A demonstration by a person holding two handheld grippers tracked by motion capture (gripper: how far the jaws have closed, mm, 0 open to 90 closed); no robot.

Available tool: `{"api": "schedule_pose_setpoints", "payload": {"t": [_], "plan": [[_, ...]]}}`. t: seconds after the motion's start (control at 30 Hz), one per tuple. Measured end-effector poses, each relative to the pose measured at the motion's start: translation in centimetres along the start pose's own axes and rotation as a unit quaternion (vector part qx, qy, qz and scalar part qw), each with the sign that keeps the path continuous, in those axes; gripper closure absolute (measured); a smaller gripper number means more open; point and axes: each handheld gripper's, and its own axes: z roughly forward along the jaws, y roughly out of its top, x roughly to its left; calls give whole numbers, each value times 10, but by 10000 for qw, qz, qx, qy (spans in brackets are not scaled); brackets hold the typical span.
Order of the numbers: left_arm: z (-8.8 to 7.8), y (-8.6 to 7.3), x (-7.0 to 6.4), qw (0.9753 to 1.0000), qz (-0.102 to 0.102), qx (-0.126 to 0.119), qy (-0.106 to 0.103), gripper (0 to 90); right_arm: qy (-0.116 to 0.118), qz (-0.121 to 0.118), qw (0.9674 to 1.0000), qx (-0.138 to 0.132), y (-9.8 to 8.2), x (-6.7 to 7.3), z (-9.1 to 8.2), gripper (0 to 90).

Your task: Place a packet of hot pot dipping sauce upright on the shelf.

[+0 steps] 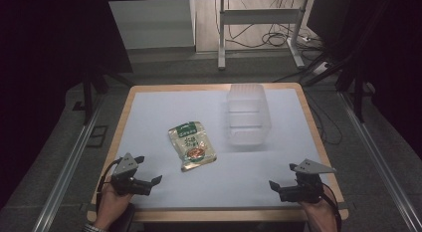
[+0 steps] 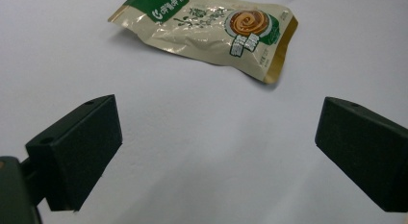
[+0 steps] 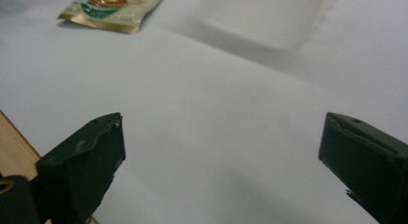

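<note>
A beige and green snack packet (image 1: 193, 145) lies flat near the middle of the white table top (image 1: 159, 107). Just behind and right of it stands a translucent plastic container (image 1: 247, 112). My left gripper (image 1: 149, 170) rests near the front left corner, open, its jaws aimed at the packet (image 2: 207, 29) with nothing between them (image 2: 216, 128). My right gripper (image 1: 282, 175) sits near the front right corner, also open and holding nothing (image 3: 221, 142). Ahead of it I see the packet's end (image 3: 110, 10) on the left and the container (image 3: 264, 15) beyond.
The table has a wooden rim (image 1: 127, 105) around the white surface. Metal rails (image 1: 69, 162) run along both sides on the floor. A desk frame with cables (image 1: 259, 28) stands behind the table. White surface lies bare between the two grippers.
</note>
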Motion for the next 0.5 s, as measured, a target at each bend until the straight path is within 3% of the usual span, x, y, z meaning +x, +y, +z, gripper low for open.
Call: {"api": "schedule_pose_setpoints", "payload": {"t": [0.13,0.3,0.5], "plan": [[3,0,4,9997,-97,39,-216,52,-18,-101,9999,67,-3,-2,3,0],[1,-1,7,9995,-236,19,-190,54,-65,-114,9998,160,-4,-4,5,0],[1,-1,3,9996,-173,-1,-245,31,-135,-161,9996,207,-5,-4,7,0]]}}
